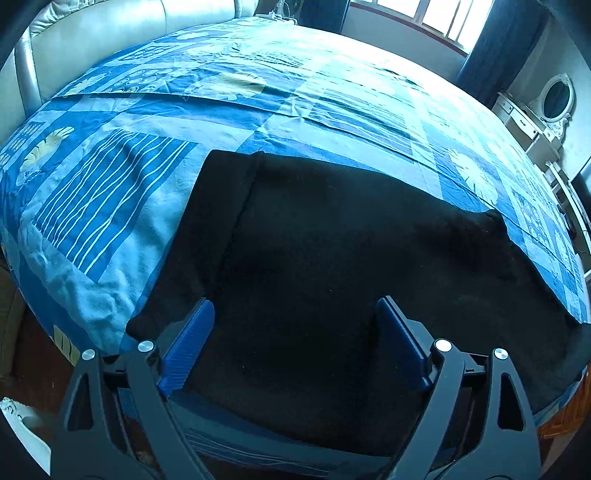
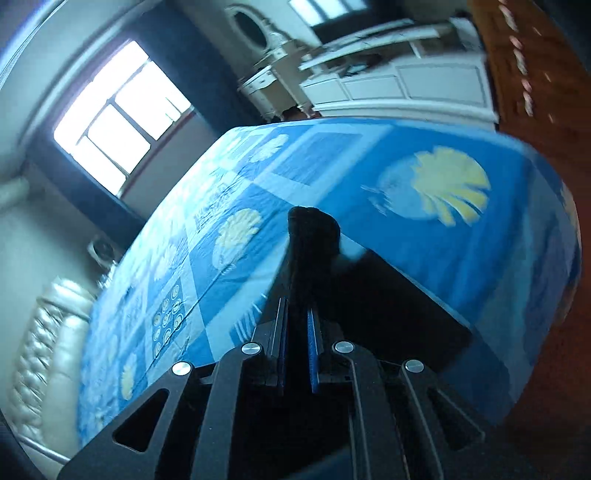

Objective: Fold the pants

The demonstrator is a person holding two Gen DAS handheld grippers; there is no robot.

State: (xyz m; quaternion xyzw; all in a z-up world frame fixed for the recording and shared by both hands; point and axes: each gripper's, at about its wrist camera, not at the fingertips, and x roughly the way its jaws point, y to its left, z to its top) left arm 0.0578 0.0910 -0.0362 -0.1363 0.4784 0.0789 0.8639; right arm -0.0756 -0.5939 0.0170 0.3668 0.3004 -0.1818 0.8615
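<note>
Black pants (image 1: 332,258) lie spread on a bed with a blue patterned sheet (image 1: 147,110), one layer folded over along the left side. My left gripper (image 1: 295,314) is open, its blue pads (image 1: 188,350) hovering just above the pants near the bed's front edge. In the right wrist view my right gripper (image 2: 297,314) is shut on a bunched end of the black pants (image 2: 314,236), which sticks up past the fingertips and is lifted off the tilted-looking bed (image 2: 443,258). The view is blurred.
A padded white headboard (image 1: 92,33) stands at the far left. A window (image 1: 424,14) and dark curtains are behind the bed. A white dresser with an oval mirror (image 1: 554,99) stands at the right. Wooden floor (image 2: 535,92) surrounds the bed.
</note>
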